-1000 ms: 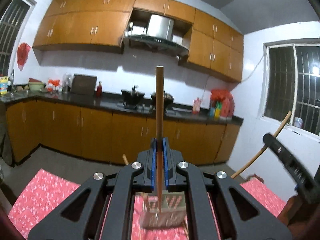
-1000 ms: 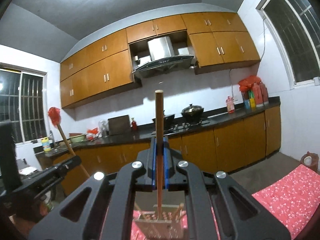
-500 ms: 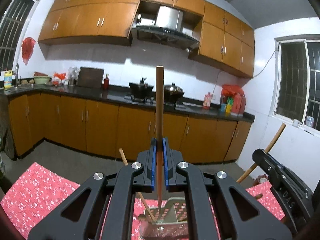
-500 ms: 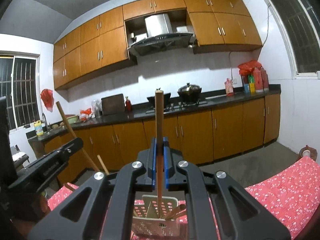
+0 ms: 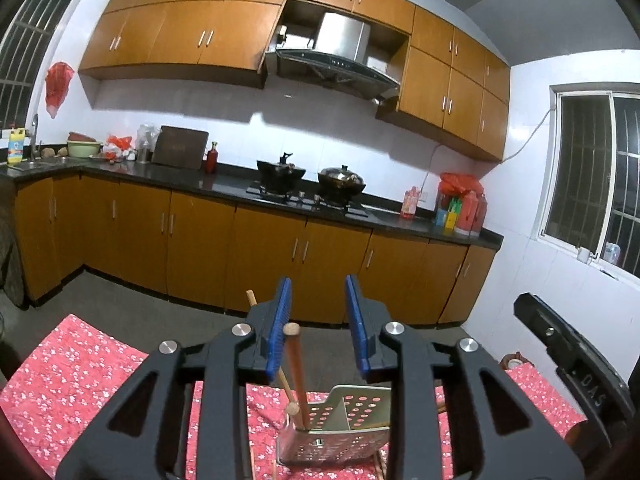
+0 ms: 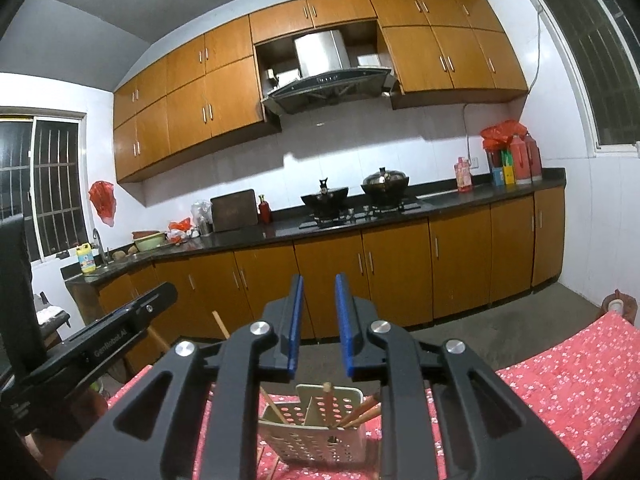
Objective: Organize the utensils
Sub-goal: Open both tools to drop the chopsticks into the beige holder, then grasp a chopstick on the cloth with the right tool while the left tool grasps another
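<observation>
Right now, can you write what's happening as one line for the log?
left gripper: open | right gripper: open | chopsticks: standing in holder | holder: on red cloth | step: both released

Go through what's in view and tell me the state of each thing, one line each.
Left hand-held gripper: open, holding nothing.
Right hand-held gripper: open, holding nothing.
Perforated utensil holder: upright on the red floral cloth, divided into compartments.
Reddish chopstick: released, standing tilted in the holder.
Upper cabinets: doors closed.
Pot on the stove: lid on.
</observation>
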Demonstrator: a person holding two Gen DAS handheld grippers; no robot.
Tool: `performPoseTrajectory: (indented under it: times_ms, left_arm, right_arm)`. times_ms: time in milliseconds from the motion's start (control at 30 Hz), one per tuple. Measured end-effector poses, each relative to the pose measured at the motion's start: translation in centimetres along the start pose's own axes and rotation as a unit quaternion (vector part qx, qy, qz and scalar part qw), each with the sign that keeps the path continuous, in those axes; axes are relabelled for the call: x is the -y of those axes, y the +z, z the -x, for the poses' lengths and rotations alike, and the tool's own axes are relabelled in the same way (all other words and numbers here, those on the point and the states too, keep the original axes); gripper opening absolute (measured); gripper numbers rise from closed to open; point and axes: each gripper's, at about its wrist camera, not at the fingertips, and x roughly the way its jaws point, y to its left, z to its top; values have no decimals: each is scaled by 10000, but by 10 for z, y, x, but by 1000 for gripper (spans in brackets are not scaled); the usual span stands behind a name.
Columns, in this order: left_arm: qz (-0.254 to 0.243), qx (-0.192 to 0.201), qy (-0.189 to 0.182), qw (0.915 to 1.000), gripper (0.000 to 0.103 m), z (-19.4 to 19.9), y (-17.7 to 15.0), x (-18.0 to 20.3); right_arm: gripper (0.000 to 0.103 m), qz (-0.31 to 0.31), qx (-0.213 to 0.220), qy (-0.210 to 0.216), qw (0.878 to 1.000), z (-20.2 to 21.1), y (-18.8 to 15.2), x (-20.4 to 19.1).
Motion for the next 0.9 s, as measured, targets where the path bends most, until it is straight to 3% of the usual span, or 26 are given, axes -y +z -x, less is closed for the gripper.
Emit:
performPoseTrajectory:
  times_ms: [233, 400, 500, 600, 667, 767, 900]
  left_arm:
    - [80, 85, 32, 9999, 28, 37, 6, -16]
    - [82, -203, 281, 9994, 28, 60, -17, -42]
    - [-24, -669, 600, 9960, 28, 60, -50, -61]
    - [-144, -1350, 810, 9874, 28, 47, -90, -76]
    - [-116, -1820, 831, 9797, 28, 40, -116, -83]
    - [-66, -2269, 786, 9707, 28, 36, -147, -89]
    - [33, -2668, 686, 9613, 28, 36, -180, -92]
  right_arm:
    - [20, -45, 153, -164, 9997, 47, 3, 15]
    - [24, -180, -126, -640, 9977, 75, -31, 47]
    - [24, -311, -842, -1022, 9907, 71, -75, 76]
    - [25, -533, -1653, -1162, 9779, 58, -117, 94]
    - [24, -672, -2351, -1028, 9642, 46, -154, 98]
    - [18, -709, -2973, -701, 9496, 36, -195, 89]
    - [16, -665, -3403, -438, 9370, 23, -225, 73]
